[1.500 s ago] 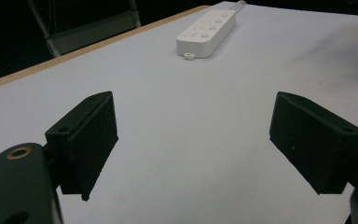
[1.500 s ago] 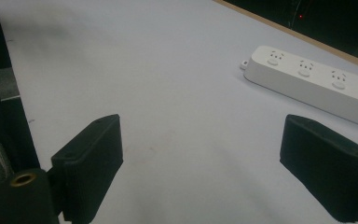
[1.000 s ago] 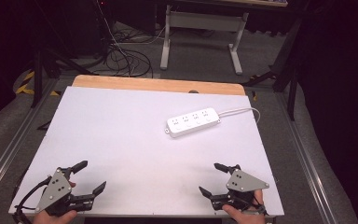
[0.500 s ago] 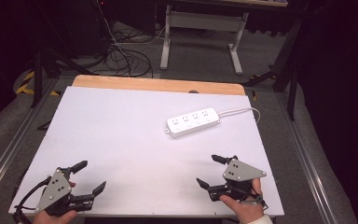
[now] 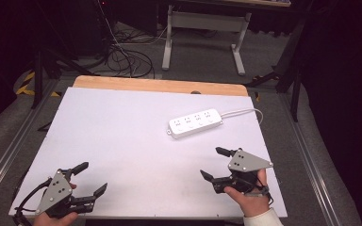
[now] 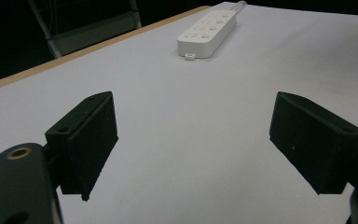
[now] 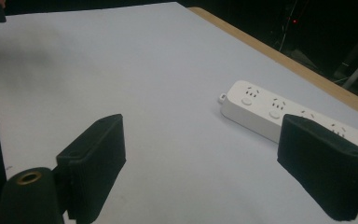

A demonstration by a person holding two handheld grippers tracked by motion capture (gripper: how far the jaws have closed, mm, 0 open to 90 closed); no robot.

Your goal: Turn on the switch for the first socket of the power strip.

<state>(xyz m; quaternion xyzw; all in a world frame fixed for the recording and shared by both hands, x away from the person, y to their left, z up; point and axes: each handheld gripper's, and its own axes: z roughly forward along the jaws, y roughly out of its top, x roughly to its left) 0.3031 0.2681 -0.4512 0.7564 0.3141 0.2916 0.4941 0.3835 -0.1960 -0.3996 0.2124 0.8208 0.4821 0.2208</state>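
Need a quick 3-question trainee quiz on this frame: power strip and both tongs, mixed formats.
1. True or false: the right tongs are shut on the power strip.
2. Multiple choice: where does the power strip lie on the white table? A) near the person's edge, at the left B) in the far right part C) hanging off the left edge
3. Fill in: the tongs nearer the power strip are the ____ ones; the left tongs sit at the near left corner.

Key: 1 false, both tongs are open and hold nothing. 2 B. 3 right.
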